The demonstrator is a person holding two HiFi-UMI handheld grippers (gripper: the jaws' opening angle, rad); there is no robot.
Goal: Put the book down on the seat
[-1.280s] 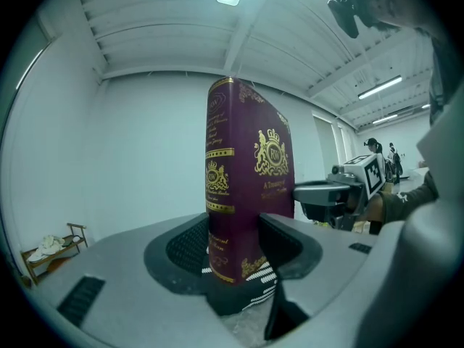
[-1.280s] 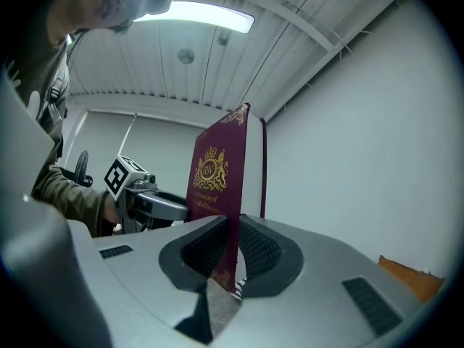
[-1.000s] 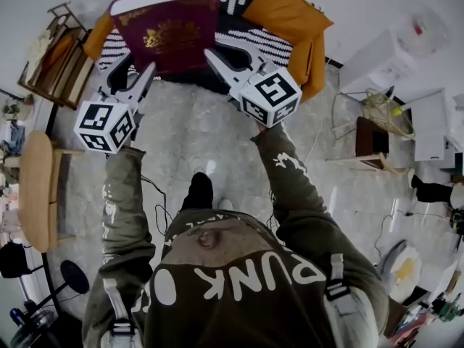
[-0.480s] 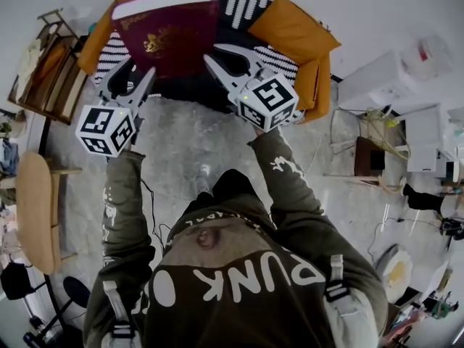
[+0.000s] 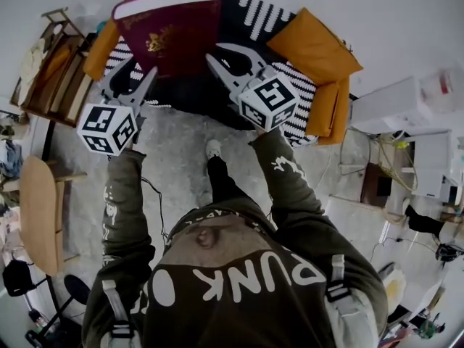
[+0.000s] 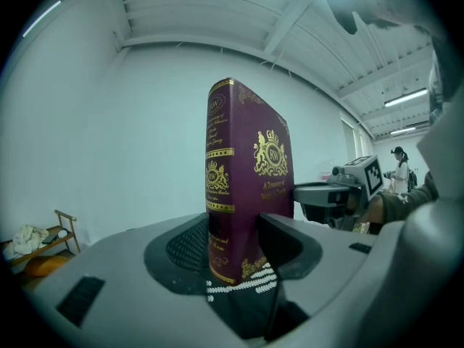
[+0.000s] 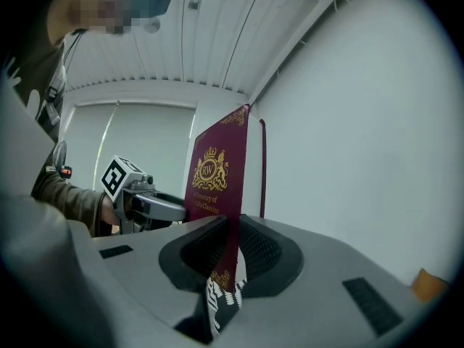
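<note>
Wooden rack [image 5: 54,64] near wooden table [image 5: 36,209]; white cabinet [image 5: 391,107] well apart.

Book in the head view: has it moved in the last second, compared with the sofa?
Yes. The book is now farther to the left of the right orange cushion, and more of the striped seat shows between them.

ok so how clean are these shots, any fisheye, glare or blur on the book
Head view: strong fisheye curve toward the edges, book sharp. Left gripper view: dark round vignette, the book's gold lettering crisp, no glare on it. Right gripper view: same vignette, mosaic patch top left.
</note>
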